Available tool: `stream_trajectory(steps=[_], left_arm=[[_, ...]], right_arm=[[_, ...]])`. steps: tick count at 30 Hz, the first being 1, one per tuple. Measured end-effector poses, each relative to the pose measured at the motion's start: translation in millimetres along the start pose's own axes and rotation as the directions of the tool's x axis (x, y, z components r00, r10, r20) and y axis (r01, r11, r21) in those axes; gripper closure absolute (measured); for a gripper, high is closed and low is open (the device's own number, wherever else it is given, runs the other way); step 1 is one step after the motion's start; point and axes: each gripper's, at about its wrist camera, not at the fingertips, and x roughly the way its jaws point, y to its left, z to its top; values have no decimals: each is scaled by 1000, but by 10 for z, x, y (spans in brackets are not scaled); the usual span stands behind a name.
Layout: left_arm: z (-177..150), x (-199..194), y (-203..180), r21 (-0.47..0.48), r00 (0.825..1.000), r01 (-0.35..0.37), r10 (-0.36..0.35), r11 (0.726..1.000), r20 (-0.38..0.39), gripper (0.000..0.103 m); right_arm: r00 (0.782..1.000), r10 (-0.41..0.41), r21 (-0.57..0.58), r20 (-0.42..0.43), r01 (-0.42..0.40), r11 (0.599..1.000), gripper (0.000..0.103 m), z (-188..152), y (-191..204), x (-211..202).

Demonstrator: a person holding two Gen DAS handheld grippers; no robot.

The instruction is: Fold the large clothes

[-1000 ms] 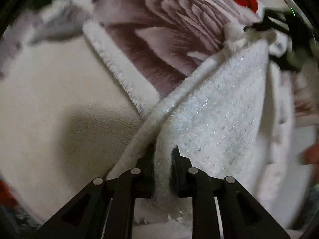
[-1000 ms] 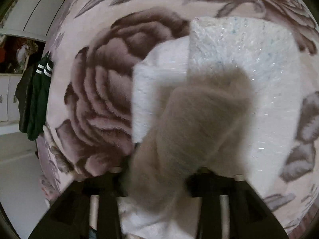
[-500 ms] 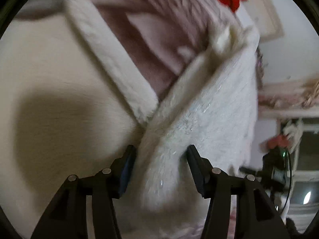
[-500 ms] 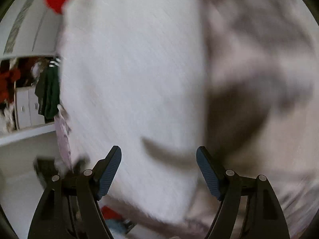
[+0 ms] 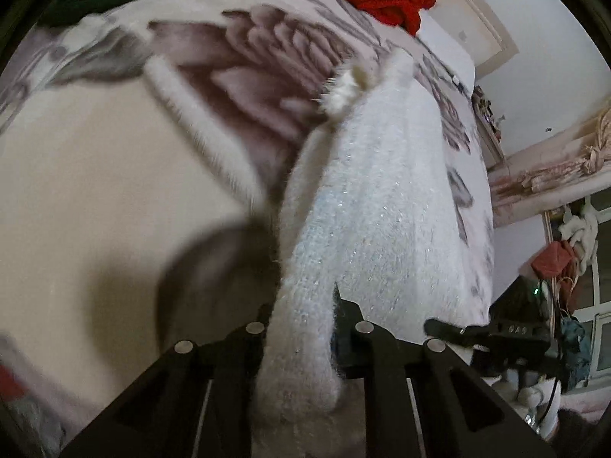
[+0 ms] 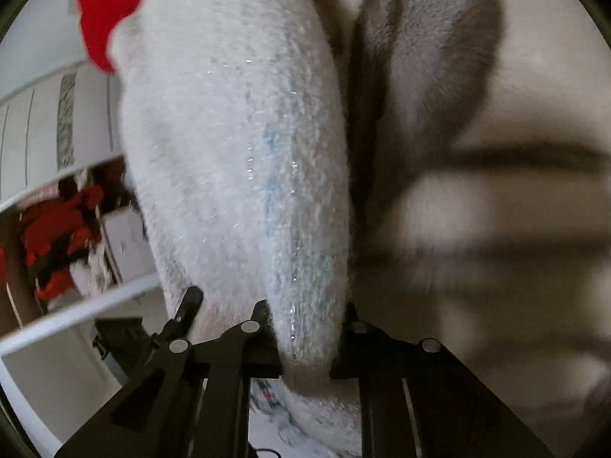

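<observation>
Lengthwise, the fuzzy white garment (image 5: 366, 206) stretches away from both clenched tools, left (image 5: 305, 318) and right (image 6: 307, 324).

Fluffy white sweater (image 5: 374, 206) with glinting threads and faint blue flecks, gathered into a thick hanging fold, stretched lengthwise above the flower-printed blanket (image 5: 244, 76), fuzzy edge bunched at its far end

left gripper (image 5: 303, 316): angled steeply down, jaws clamped on a fold of white fluffy garment (image 5: 382, 206) | right gripper (image 6: 309, 324): angled down, jaws closing; pads pinch the same garment's edge between them
</observation>
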Motion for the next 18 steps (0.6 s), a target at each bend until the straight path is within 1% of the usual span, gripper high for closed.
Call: stream_trajectory(steps=[1, 3, 4, 5, 6, 7, 8, 9, 10, 11, 12, 13, 14, 15, 16, 18], left_arm=[[-129, -22, -12, -8, 1000, -2, 2, 1000, -25, 92], [-536, -76, 46, -44, 994, -3, -1, 999, -106, 91], [-668, -41, 80, -60, 990, 0, -9, 998, -144, 90], [-840, 35, 142, -89, 979, 5, -22, 996, -201, 90], [-933, 117, 203, -126, 969, 8, -39, 992, -244, 88], [-987, 167, 253, -167, 960, 17, -62, 986, -273, 86], [-1022, 205, 314, -222, 950, 27, -95, 975, -299, 84], [-1007, 195, 334, -248, 946, 36, -112, 968, -303, 82], [-978, 142, 347, -263, 948, 36, -116, 964, -295, 77], [-910, 38, 352, -268, 956, 33, -108, 963, -273, 73], [-852, -43, 347, -270, 960, 32, -104, 962, -259, 61], [-723, -145, 327, -266, 968, 38, -101, 963, -229, 52], [-647, -211, 311, -256, 975, 43, -96, 966, -200, 50], [-473, -241, 253, -234, 982, 47, -88, 971, -166, 50], [-291, -211, 181, -206, 985, 60, -91, 977, -145, 50], [137, -62, -19, -140, 991, 71, -86, 988, -104, 50]], right_arm=[[1000, -13, -14, -21, 13, 1000, 89, -141, 1, -126], [996, -46, -27, -71, 44, 999, 89, -447, -72, -362], [994, -56, -25, -94, 54, 998, 89, -582, -134, -422], [990, -70, -26, -119, 68, 997, 89, -724, -229, -526], [983, -112, -17, -148, 110, 994, 89, -894, -387, -589], [967, -179, -30, -179, 176, 984, 88, -978, -497, -631], [953, -219, -37, -209, 216, 976, 87, -1035, -624, -616], [939, -256, -46, -231, 252, 967, 84, -1051, -730, -602], [925, -287, -44, -248, 285, 957, 79, -1023, -827, -566], [920, -293, -37, -262, 293, 955, 76, -980, -865, -564], [915, -300, -29, -268, 304, 952, 71, -901, -865, -602], [917, -312, -41, -250, 312, 949, 55, -845, -815, -654], [921, -323, -65, -216, 317, 946, 41, -793, -748, -742], [928, -333, -103, -167, 319, 942, 38, -705, -622, -879], [933, -330, -122, -142, 314, 942, 38, -637, -546, -958], [949, -305, -139, -84, 292, 946, 36, -396, -380, -1118]])
